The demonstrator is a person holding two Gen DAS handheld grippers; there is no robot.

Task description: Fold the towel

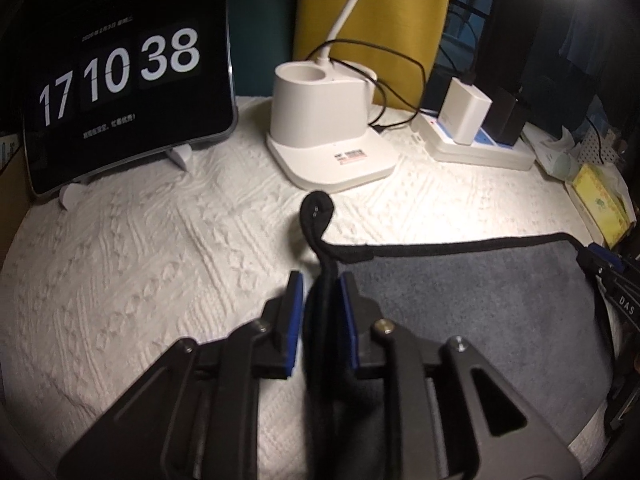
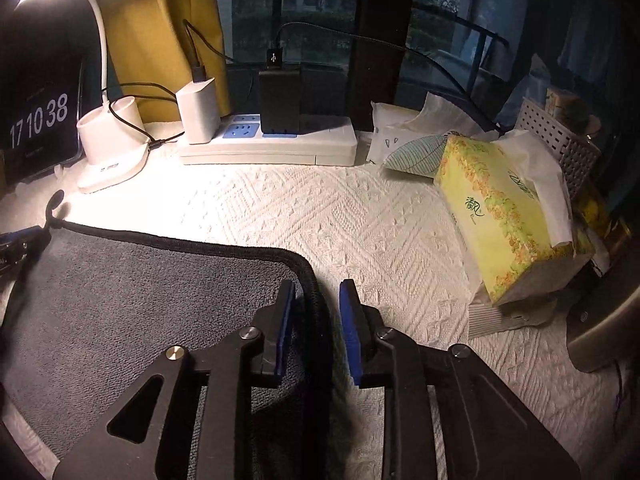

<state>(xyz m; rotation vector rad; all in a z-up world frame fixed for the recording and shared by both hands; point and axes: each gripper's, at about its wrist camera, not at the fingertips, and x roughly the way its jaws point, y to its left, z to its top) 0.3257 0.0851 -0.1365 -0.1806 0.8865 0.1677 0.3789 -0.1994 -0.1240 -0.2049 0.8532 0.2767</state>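
Left gripper [image 1: 318,280]: nearest the lens in our left wrist view. The blue pads [image 1: 294,312] sit either side of a bunched black edge of the towel [image 1: 460,300]. We judge them clenched on it, though the left pad shows a thin gap.

Right gripper [image 2: 316,292]: fingers straddle the towel's black-bound corner edge. A gap shows on the right pad's side, so we cannot tell whether they have closed on it.

Towel: grey, black-trimmed, spread between our two grippers on the white textured table cover [image 1: 160,240]. Its far edge runs roughly parallel to the table's back edge. A black hanging loop [image 1: 316,208] stands up at the left-hand corner.

Progress: we judge this early. Both near-side corners are addressed, the body looks like a single flat layer, and no crease shows. Left to do: carry the held edge over to the opposite edge, align, release, then likely one more fold.

Containers: the white lamp base [image 1: 320,120] near the back edge has a round cup, which looks empty from here. The yellow tissue box [image 2: 504,216] towards the right edge has tissue pulled up from its slot. The white perforated basket [image 2: 560,140] at the back right corner holds boxed items we cannot make out.

Other: clock tablet [image 1: 128,80] at back left, power strip [image 2: 268,144] with chargers at back centre.
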